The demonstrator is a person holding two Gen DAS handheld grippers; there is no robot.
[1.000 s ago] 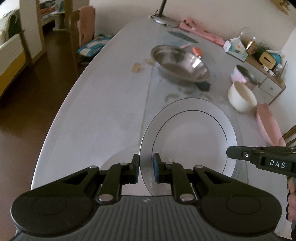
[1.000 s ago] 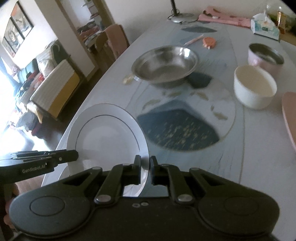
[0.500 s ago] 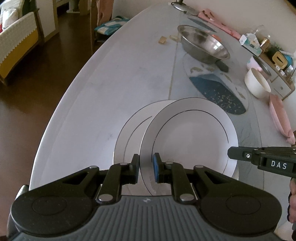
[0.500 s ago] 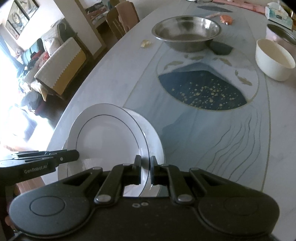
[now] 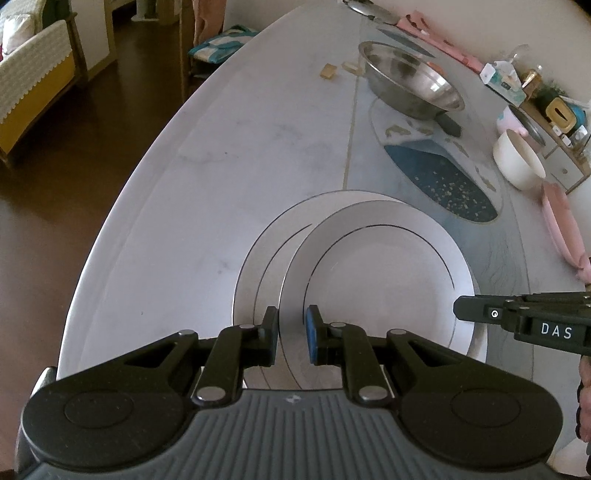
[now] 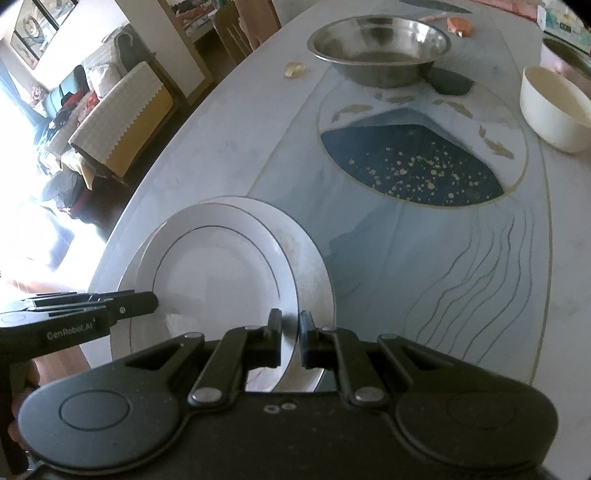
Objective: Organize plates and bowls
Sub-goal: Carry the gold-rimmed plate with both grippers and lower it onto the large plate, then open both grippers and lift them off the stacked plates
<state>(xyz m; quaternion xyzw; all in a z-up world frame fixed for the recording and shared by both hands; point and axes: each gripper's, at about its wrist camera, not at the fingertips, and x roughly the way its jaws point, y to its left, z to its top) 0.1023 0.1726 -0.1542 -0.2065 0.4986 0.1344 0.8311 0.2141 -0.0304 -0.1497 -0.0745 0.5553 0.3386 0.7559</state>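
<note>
Pale marble dining table (image 5: 229, 155), near edge: white round plate with thin dark ring (image 6: 214, 273) I carry sits over a matching lower plate (image 6: 314, 280), offset toward my right. Left gripper (image 5: 291, 334) and right gripper (image 6: 290, 341) each clamp opposite rims.

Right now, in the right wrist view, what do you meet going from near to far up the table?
right gripper → held plate over a second plate → dark blue inlay on the table → steel bowl → small orange item
</note>
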